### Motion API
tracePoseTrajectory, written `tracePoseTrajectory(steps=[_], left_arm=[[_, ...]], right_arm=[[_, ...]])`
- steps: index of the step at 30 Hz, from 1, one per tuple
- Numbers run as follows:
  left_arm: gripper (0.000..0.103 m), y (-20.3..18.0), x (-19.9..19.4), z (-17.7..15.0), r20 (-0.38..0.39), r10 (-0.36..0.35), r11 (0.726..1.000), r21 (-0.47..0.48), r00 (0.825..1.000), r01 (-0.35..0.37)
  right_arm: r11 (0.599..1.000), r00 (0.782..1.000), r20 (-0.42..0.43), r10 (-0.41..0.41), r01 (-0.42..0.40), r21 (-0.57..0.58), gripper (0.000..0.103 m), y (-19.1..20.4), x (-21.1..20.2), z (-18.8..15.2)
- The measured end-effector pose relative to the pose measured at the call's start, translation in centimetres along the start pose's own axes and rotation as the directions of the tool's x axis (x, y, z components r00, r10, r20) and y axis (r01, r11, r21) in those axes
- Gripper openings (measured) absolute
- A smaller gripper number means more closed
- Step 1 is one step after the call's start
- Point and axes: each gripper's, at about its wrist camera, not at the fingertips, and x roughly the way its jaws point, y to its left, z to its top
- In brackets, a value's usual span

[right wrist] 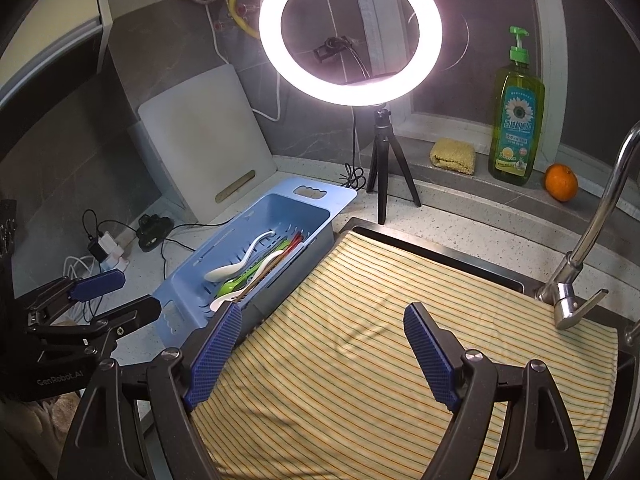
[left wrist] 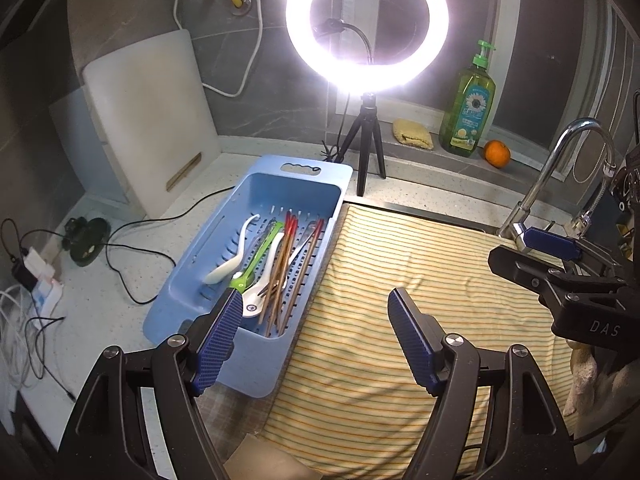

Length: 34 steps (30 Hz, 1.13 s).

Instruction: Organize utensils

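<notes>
Speckled countertop [left wrist: 120, 280] runs along the left and far side. Yellow striped cloth [left wrist: 400, 280] is spread over the sink area, wrinkled in the middle, filling the near centre and right. White cutting board [left wrist: 148, 120] leans upright against the far-left wall. Ring light [left wrist: 367, 24] on a small black tripod [left wrist: 366, 148] stands at the far edge, lit, just beyond the cloth.

Blue drain basket [left wrist: 256, 184] lies on the counter just left of the cloth, its long side along the cloth's left edge. All utensils sit inside it, in a loose pile: white spoon [left wrist: 232, 252], green spoon [left wrist: 256, 256], a second white spoon [left wrist: 256, 300] under the sticks, red-tipped chopsticks [left wrist: 296, 264] crossing over them.

Chrome faucet [left wrist: 552, 184] is at the far right. Green dish soap bottle [left wrist: 468, 108], folded yellow sponge cloth [left wrist: 412, 132] and orange [left wrist: 497, 153] are lined up on the far ledge. Charger and cables [left wrist: 36, 276] are at the far-left counter edge.

Left gripper [left wrist: 316, 332]: jaws spread wide, nothing between them, left finger over the basket's near end, right finger over the cloth. Right gripper [right wrist: 324, 344]: jaws spread wide, empty, over the cloth, its left pad just beside the basket's near corner.
</notes>
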Motion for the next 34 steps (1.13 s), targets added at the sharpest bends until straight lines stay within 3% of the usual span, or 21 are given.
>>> tracePoseTrajectory(steps=[34], left_arm=[[0.08,-0.78,0.5,-0.01,-0.012,-0.003,1.0,0.018,1.0,0.003]], right_arm=[[0.999,1.0,-0.018,0.0,0.001,0.038,0.081,-0.48,0.37,-0.61]])
